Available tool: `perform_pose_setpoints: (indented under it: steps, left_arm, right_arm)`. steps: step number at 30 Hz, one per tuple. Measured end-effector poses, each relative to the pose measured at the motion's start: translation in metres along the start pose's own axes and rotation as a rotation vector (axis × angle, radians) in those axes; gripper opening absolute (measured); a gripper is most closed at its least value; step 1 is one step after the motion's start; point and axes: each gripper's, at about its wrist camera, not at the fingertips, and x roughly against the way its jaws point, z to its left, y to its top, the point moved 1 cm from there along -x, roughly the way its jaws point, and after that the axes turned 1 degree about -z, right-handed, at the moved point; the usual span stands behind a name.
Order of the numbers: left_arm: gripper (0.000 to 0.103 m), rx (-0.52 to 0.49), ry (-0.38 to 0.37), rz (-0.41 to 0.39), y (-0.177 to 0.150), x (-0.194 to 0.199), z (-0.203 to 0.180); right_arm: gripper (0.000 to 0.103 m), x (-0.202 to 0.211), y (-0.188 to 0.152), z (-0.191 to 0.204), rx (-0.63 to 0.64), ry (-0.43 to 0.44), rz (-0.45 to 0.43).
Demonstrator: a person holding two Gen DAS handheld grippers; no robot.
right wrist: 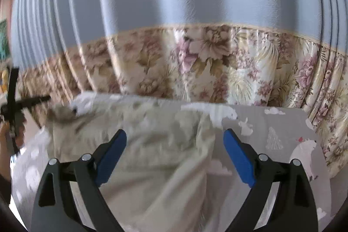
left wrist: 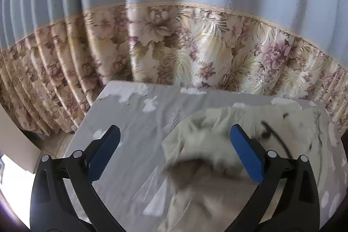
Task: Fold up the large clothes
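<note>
Curtains (left wrist: 174,14) fill the background of both views, pale blue above and flowered in cream, pink and olive below a beige seam, hanging in folds just behind the far edge of the worktop (left wrist: 121,123). On that worktop, which wears a grey cover printed with white clouds, trees and animals, lies the cream garment (left wrist: 208,145), bunched and creased rather than flat. In the left wrist view it takes up the right half of the surface, one rumpled edge raised and blurred near the camera, a thin dark cord or strap (left wrist: 276,134) showing on it beside the right finger. In the right wrist view the same garment (right wrist: 152,156) spreads over the left and middle of the worktop, its right edge falling between the blue pads, with bare printed cover (right wrist: 271,134) to the right.

Both pairs of tongs stand wide apart and grip nothing. The left tongs (left wrist: 175,136) hang over the garment's left edge, cloth under the gap but no pad pressing it. The right tongs (right wrist: 175,138) hover likewise above the cloth. At the far left of the right view, a hand (right wrist: 5,134) with the other black tool (right wrist: 13,97) shows, blurred.
</note>
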Motion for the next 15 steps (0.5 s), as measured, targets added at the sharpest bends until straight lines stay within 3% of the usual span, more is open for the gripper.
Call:
perform_pose_setpoints:
  steps: [5, 8, 14, 15]
  left_arm:
    - [0.1, -0.043, -0.029, 0.089, -0.062, 0.013, 0.016]
    - [0.1, -0.118, -0.047, 0.12, -0.083, 0.008, -0.002]
    - [0.1, -0.181, -0.07, 0.156, -0.074, -0.043, -0.05]
    - [0.1, -0.173, -0.075, 0.162, -0.071, -0.053, -0.055]
  right_arm:
    - [0.091, -0.015, -0.031, 0.002, 0.06, 0.002, 0.094]
    - [0.091, -0.036, -0.036, 0.007, 0.072, 0.034, 0.125]
    - [0.089, -0.094, -0.05, 0.02, 0.145, -0.021, 0.242]
    - [0.08, -0.1, -0.053, 0.02, 0.149, -0.016, 0.252]
